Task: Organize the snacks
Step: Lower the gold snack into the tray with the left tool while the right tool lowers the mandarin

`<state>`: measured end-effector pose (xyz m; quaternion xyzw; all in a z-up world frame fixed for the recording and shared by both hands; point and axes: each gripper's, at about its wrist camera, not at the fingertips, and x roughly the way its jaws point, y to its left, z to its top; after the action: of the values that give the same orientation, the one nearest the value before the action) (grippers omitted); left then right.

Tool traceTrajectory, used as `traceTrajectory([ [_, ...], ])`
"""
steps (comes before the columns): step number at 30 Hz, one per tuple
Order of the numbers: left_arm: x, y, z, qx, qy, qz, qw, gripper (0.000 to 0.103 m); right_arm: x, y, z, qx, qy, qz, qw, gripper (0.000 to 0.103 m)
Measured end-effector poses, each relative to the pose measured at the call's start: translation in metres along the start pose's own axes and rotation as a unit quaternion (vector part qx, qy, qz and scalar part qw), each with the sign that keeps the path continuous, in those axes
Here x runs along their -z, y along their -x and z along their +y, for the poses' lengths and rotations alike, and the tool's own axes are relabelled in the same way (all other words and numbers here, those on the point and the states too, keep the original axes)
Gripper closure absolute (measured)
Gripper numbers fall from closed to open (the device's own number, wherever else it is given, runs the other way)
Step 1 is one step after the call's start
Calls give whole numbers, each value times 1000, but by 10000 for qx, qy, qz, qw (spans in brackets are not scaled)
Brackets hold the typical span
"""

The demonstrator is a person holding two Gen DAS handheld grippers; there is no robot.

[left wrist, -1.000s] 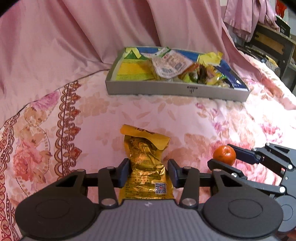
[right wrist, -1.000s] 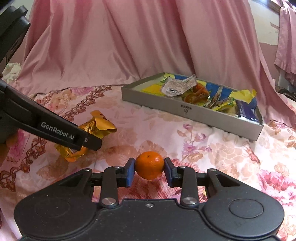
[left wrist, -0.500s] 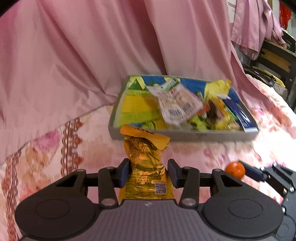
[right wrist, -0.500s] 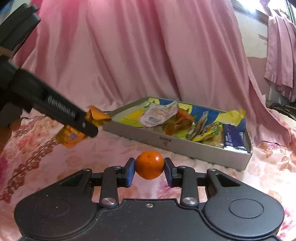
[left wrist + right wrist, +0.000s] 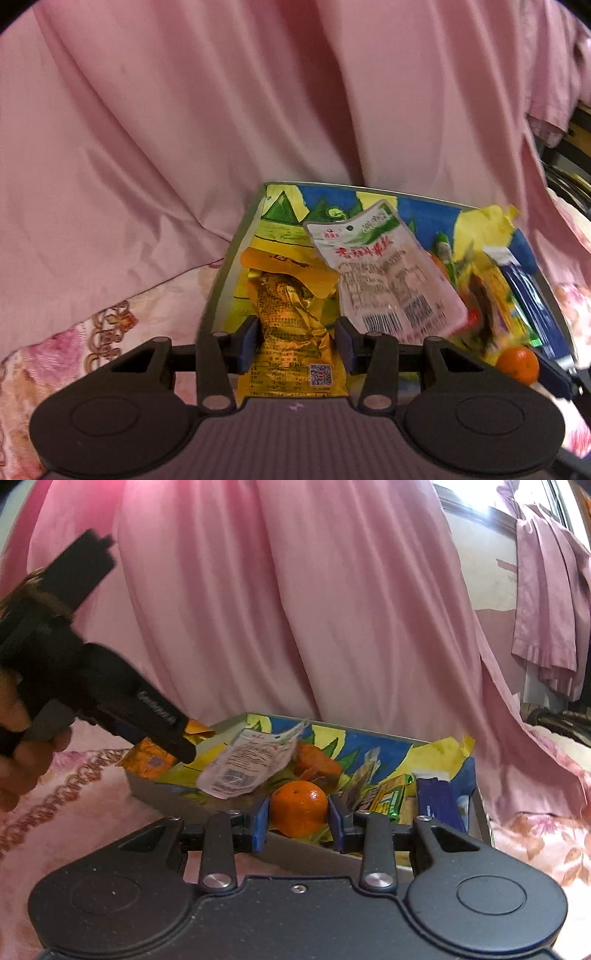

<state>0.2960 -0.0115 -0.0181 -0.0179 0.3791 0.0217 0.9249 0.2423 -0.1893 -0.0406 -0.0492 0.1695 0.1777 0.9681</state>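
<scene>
snacks: gold foil packet (image 5: 291, 325) clamped in left gripper (image 5: 298, 341), held over the near left corner of grey tray (image 5: 218, 295); orange (image 5: 299, 806) pinched in right gripper (image 5: 298, 823) above the tray's front wall. tray already holds a white barcode pouch (image 5: 384, 273), a blue bar (image 5: 439, 801) and mixed wrappers. remaining, by judgement: release both items inside. surface: pink floral bedspread (image 5: 110, 332); pink drapes (image 5: 295, 590) behind.

Soft pink light — blurred, fisheye-bent edges.
</scene>
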Motion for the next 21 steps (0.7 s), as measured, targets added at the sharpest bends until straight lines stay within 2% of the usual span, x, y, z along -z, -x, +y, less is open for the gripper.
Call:
traceTrajectory([
  [5,-4,-24,0,-155,226,75,9996,54,-2,-14,-3,-50,77,5,10000,67],
  [12,2,-32,-3,-239,76,92,9996,53,0,-25,0,-223,44,201,9995,67],
  [21,2,-37,-7,-233,59,172,9996,51,0,-31,-4,-217,-106,338,9991,67],
])
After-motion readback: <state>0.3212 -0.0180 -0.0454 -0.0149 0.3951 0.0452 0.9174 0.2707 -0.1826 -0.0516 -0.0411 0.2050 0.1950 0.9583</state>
